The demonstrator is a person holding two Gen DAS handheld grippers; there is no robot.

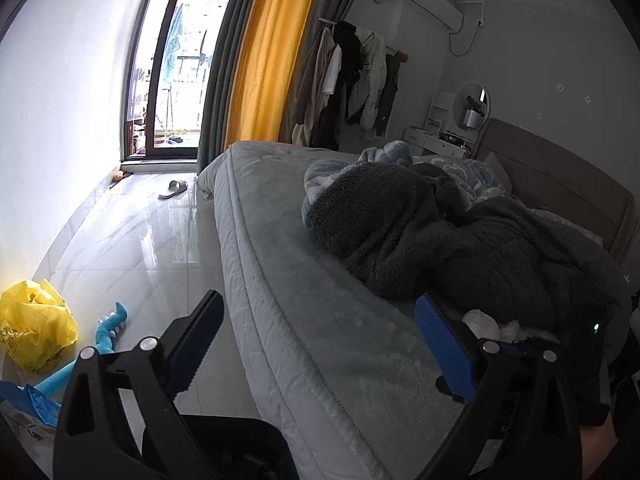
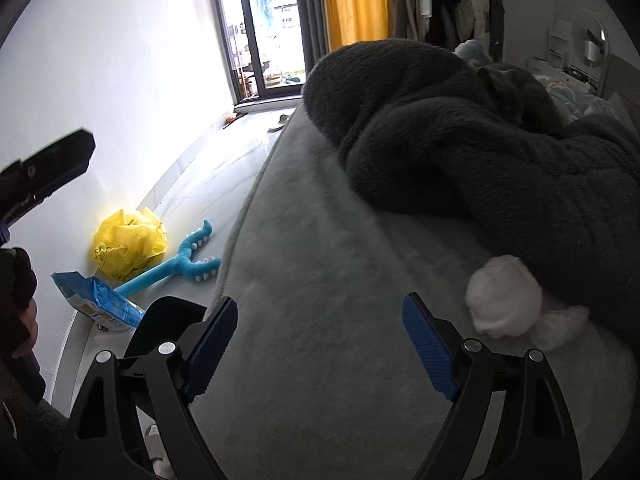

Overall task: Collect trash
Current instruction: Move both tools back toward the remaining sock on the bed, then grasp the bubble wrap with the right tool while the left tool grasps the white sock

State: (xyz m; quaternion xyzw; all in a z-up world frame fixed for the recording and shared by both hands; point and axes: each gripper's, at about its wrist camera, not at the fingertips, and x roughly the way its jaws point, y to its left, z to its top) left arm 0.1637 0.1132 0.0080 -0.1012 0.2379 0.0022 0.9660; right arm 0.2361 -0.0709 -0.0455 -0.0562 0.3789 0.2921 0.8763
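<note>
On bed (image 2: 320,280), white tissue wad (image 2: 504,296), fingers (image 2: 428,344) apart

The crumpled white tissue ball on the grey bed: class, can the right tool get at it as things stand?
Probably yes: the right tool is open and empty, the crumpled white tissue ball lies uncovered just ahead to its right, beside the dark fleece blanket.

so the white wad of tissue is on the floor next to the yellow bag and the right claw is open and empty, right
Not quite. The white wad of tissue lies on the bed, against the dark blanket, as the right wrist view shows. The yellow bag is on the floor by the wall. The right claw is indeed open and empty.
</note>
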